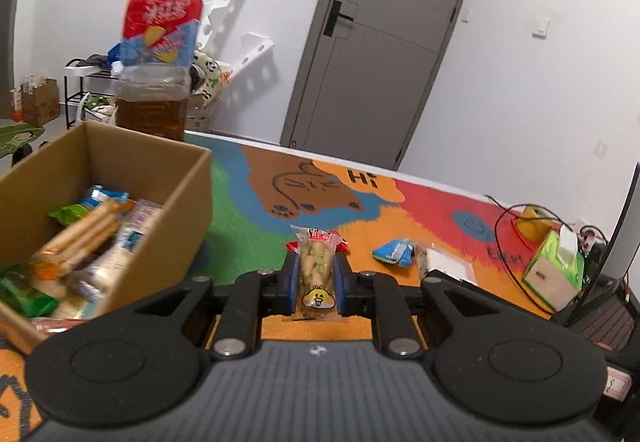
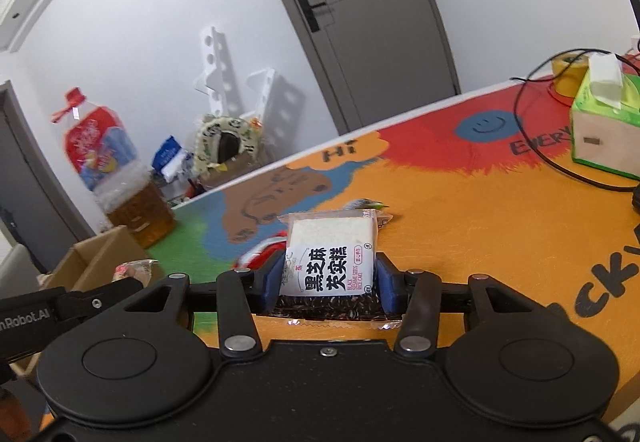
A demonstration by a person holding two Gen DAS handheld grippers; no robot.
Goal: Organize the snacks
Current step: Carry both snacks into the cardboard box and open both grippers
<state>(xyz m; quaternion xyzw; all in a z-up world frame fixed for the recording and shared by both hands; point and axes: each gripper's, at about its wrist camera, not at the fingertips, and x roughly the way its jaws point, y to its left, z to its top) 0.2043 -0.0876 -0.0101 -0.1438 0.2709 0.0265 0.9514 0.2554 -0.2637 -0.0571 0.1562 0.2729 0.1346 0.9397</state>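
The left gripper [image 1: 316, 274] squeezes a long snack pack [image 1: 317, 270]; the right gripper [image 2: 329, 278] squeezes a rice cake pack [image 2: 332, 254]. The box [image 1: 120, 158] sits at the left of the frame. Carry both over it, then let go gently.

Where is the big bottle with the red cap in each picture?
Left wrist view: the big bottle stands upper left, behind the cardboard box.
Right wrist view: the same bottle stands far left, at the table's far corner, behind the box.
Shared landmark: the grey door.
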